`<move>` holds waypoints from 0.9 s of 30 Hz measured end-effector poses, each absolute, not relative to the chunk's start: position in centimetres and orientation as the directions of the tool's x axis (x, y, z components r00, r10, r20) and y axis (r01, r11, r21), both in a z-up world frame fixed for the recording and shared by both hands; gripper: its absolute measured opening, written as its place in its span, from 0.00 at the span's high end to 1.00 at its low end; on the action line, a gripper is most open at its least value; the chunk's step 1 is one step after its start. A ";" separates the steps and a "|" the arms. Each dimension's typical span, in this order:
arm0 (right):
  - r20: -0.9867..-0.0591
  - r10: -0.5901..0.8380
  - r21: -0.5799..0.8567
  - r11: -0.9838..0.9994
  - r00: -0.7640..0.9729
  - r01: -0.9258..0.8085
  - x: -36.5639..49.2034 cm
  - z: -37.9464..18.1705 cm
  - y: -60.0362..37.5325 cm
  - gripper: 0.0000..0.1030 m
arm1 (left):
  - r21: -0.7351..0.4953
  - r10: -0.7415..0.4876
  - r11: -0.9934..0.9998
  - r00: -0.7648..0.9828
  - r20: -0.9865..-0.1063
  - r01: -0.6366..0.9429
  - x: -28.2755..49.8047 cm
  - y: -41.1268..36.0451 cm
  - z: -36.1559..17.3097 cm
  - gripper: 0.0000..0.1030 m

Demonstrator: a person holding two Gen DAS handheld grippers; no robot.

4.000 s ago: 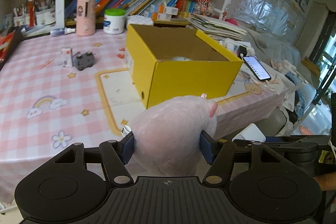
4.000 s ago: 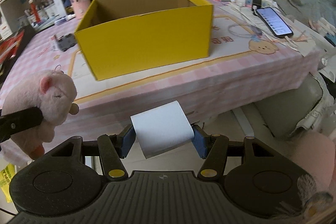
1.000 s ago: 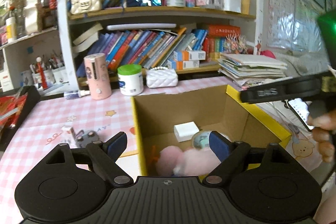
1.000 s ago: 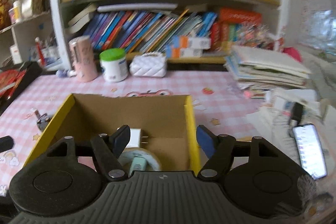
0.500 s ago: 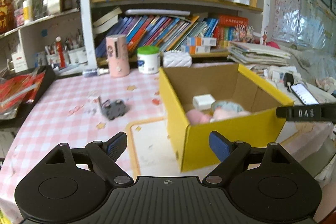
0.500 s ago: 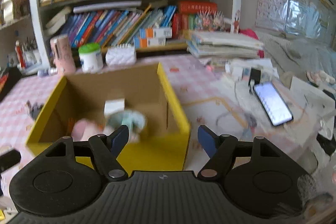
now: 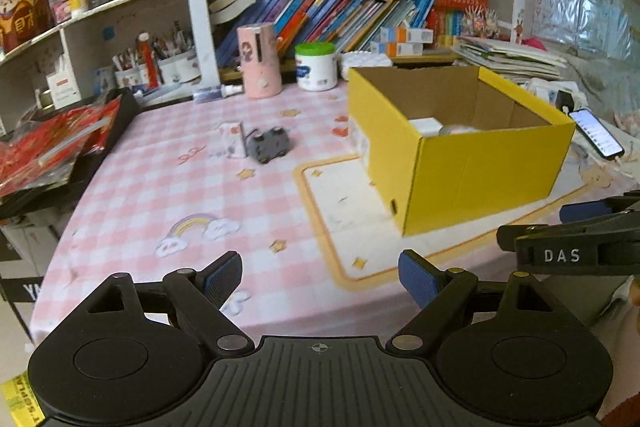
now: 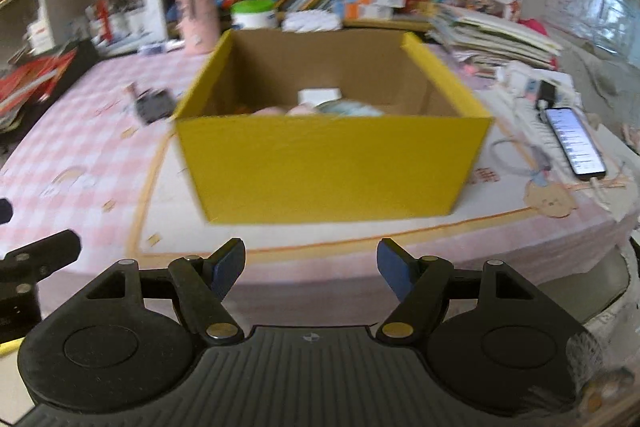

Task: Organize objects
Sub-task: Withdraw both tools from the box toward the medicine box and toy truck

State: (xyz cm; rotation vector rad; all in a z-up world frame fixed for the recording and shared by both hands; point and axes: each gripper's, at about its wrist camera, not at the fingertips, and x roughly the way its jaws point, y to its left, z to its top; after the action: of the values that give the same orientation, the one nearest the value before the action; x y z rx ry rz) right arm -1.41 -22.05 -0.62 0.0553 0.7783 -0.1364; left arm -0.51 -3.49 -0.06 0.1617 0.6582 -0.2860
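Note:
A yellow cardboard box (image 7: 480,171) (image 8: 332,167) stands open on the pink checked tablecloth (image 7: 160,195). Inside it lie a white block (image 8: 319,95), a pink plush toy (image 8: 272,111) and a pale roll (image 8: 352,109), mostly hidden by the near wall. A small grey toy car (image 7: 267,144) and a little white box (image 7: 233,139) sit on the cloth left of the yellow box. My left gripper (image 7: 320,279) is open and empty near the table's front edge. My right gripper (image 8: 311,267) is open and empty in front of the box.
A pink cylinder (image 7: 259,61), a green-lidded tub (image 7: 316,66) and a white quilted pouch (image 7: 366,61) stand at the back under bookshelves. A phone (image 8: 574,141) lies on the right among cables and papers. A black tray with red packets (image 7: 52,143) sits left.
Both grippers have drawn back from above the box to the table's front edge, so the box now looks farther away. Four seconds ago they held the plush and the roll, which now lie in the box.

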 end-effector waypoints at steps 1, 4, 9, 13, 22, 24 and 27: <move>-0.706 -0.093 0.001 0.991 0.702 0.133 -1.5 -0.7 -21.4 0.31 | 0.060 -0.206 0.949 0.755 -0.623 0.309 -0.8 -3.0 -0.1 0.15; -0.712 -0.069 0.009 0.994 0.699 0.107 -1.9 -1.0 -19.6 0.31 | 0.068 -0.190 0.953 0.757 -0.626 0.296 -1.4 -1.5 -0.1 0.15; -0.712 -0.038 0.017 0.997 0.701 0.072 -2.1 -1.0 -17.0 0.31 | 0.074 -0.168 0.960 0.764 -0.623 0.272 -2.4 0.8 0.0 0.15; -0.705 -0.019 0.020 0.999 0.709 0.047 -2.4 -0.8 -15.1 0.31 | 0.076 -0.151 0.966 0.773 -0.616 0.249 -3.0 2.6 0.2 0.15; -0.689 0.038 0.021 0.999 0.724 -0.033 -2.2 -0.3 -11.1 0.31 | 0.071 -0.096 0.982 0.789 -0.607 0.175 -3.8 6.5 0.4 0.15; -0.689 0.050 0.018 0.999 0.723 -0.051 -1.9 -0.3 -10.4 0.31 | 0.067 -0.086 0.985 0.790 -0.607 0.159 -3.8 7.1 0.4 0.15; -0.691 0.065 0.018 0.997 0.720 -0.072 -1.5 -0.4 -9.5 0.31 | 0.067 -0.071 0.988 0.789 -0.610 0.140 -3.6 7.7 0.2 0.15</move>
State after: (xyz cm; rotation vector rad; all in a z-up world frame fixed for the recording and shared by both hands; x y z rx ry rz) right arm -1.48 -9.48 -0.35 -0.0101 0.7629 0.0753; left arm -3.63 7.73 0.25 0.1111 0.6520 -0.1139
